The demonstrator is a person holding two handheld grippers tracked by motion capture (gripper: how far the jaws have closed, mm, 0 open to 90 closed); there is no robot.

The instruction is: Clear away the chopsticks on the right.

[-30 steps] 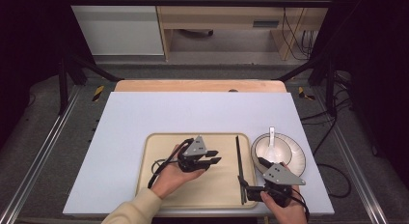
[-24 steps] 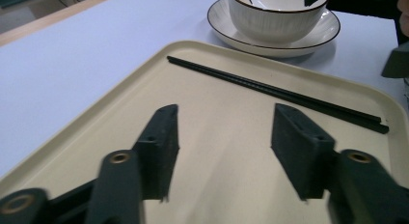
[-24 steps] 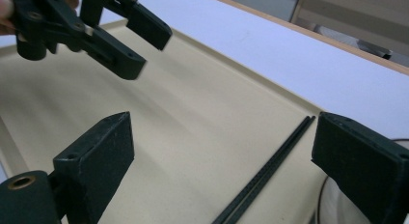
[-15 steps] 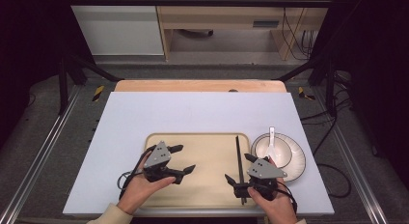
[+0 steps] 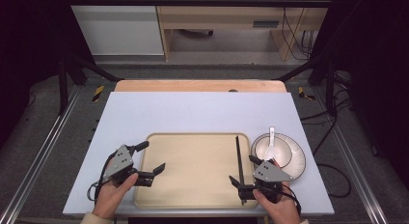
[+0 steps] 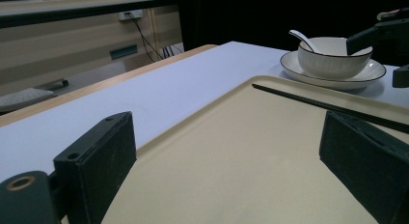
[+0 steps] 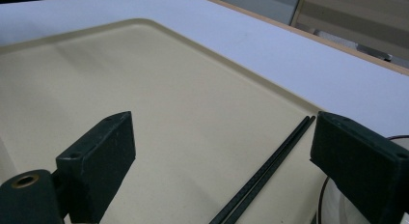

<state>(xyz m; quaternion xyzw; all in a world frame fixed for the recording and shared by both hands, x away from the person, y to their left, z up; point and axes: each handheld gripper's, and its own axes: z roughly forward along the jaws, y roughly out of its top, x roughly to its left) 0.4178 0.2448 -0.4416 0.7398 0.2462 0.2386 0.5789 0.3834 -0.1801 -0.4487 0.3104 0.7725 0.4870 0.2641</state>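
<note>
Flanking chopsticks (image 5: 238, 159) — bowl (image 5: 273, 149), spoon (image 5: 271, 137) beside

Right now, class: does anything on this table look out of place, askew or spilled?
Nothing stands out. The chopsticks lie together along the tray's right edge, the spoon rests in the bowl on its plate, and nothing is spilled.

White bowl (image 5: 271, 149) with spoon (image 5: 271, 137) on plate (image 5: 295, 162); behind, perhaps a wooden desk (image 5: 217, 14).

Chopsticks (image 5: 238, 161) on the tray's (image 5: 193, 195) right edge; spoon (image 5: 271, 137) in bowl (image 5: 270, 149) on plate (image 5: 295, 159), just right.
</note>
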